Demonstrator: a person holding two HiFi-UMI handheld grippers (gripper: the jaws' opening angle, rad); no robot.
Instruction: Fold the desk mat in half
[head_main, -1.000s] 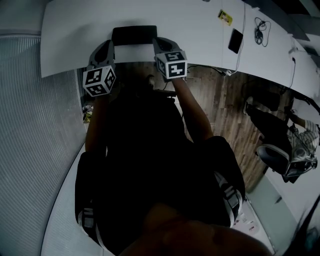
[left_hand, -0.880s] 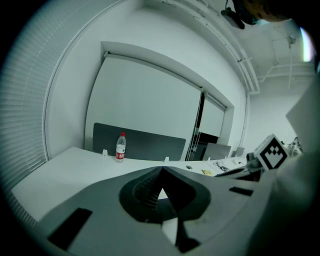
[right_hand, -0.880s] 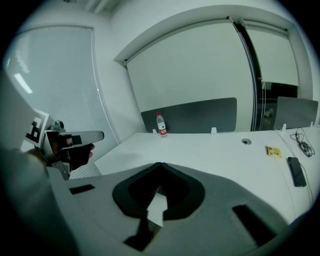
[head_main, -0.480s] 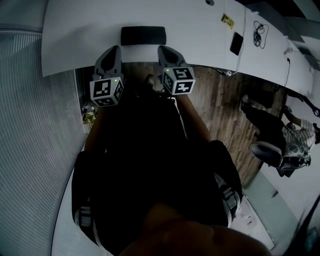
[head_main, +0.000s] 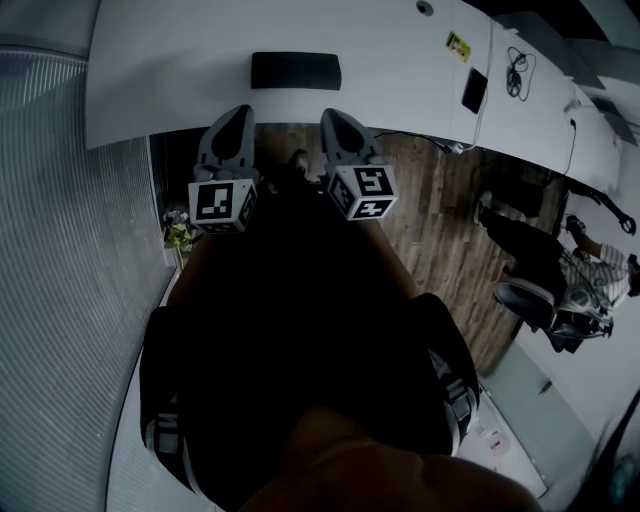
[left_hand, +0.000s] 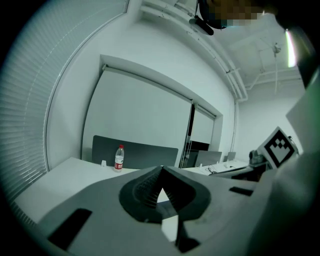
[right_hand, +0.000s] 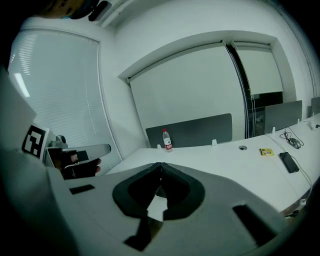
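Observation:
The desk mat (head_main: 295, 70) lies as a small dark rectangle on the white desk (head_main: 160, 80), near its front edge. Both grippers hang short of that edge, over the floor, pointing toward the mat without touching it. My left gripper (head_main: 239, 110) is shut with nothing between its fingers; in the left gripper view the jaws (left_hand: 161, 168) meet at their tips. My right gripper (head_main: 331, 116) is also shut and empty, with its tips (right_hand: 160, 164) together in the right gripper view. Each gripper shows at the edge of the other's view.
A water bottle (left_hand: 119, 158) stands at the desk's far side before a grey divider panel (left_hand: 140, 154). A black phone (head_main: 473, 88), a yellow item (head_main: 458, 45) and a cable (head_main: 518, 55) lie to the right. An office chair (head_main: 535, 300) stands on the wooden floor (head_main: 440, 220).
Both grippers have drawn back from the mat's near edge toward my body and risen. The mat stays lying on the desk.

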